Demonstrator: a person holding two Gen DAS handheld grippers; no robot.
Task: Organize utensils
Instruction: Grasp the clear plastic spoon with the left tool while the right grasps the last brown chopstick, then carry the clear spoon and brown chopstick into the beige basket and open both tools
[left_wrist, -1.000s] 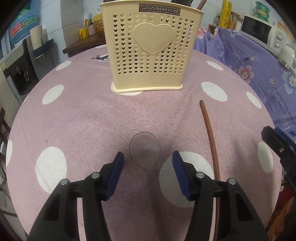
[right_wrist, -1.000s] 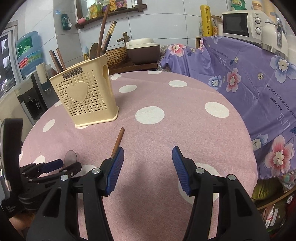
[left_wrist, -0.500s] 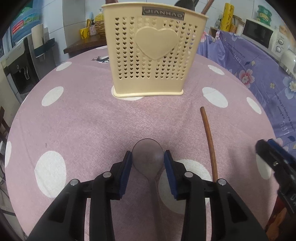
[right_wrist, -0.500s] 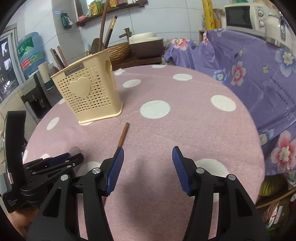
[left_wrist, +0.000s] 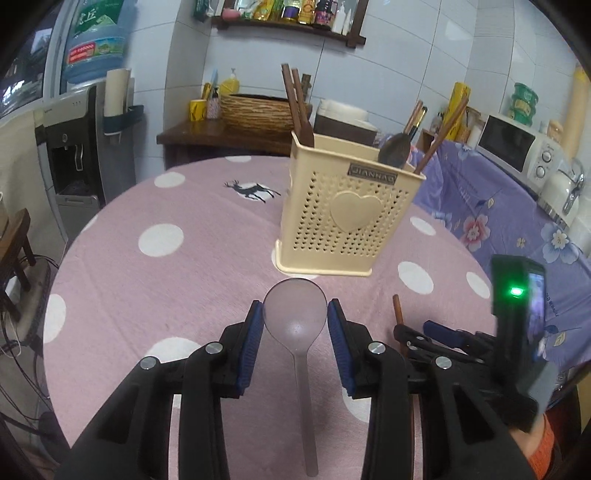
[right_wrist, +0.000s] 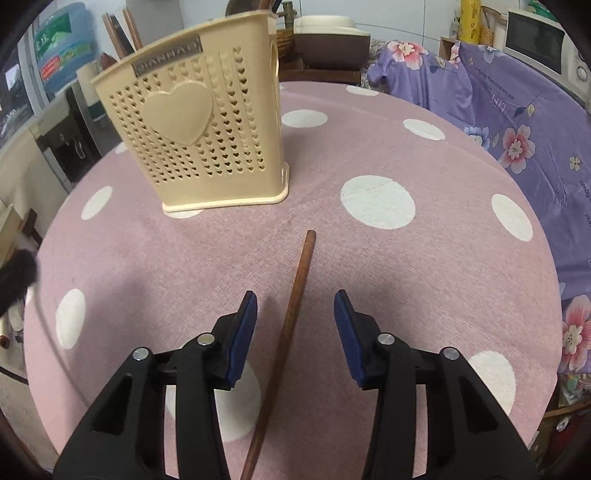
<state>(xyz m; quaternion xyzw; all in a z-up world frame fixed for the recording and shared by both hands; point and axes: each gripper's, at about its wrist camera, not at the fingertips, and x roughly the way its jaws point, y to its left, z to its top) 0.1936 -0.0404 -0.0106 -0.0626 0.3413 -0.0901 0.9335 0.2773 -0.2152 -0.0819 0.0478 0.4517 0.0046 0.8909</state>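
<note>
The left gripper (left_wrist: 295, 317) is clamping a spoon (left_wrist: 295, 314) across its bowl, pads pressing both rims, probably because the wide bowl is giving a surer hold than the thin handle trailing back between the arms. The spoon is looking translucent grey, smooth, seemingly lifted off the cloth (left_wrist: 184, 288) (hard to be sure) just before the holder (left_wrist: 343, 225), where other utensils are already standing. The right gripper (right_wrist: 295, 317) is hovering with fingers apart, straddling a brown stick (right_wrist: 291, 325) lying on the cloth, likely lining up along it for a pinch.
</note>
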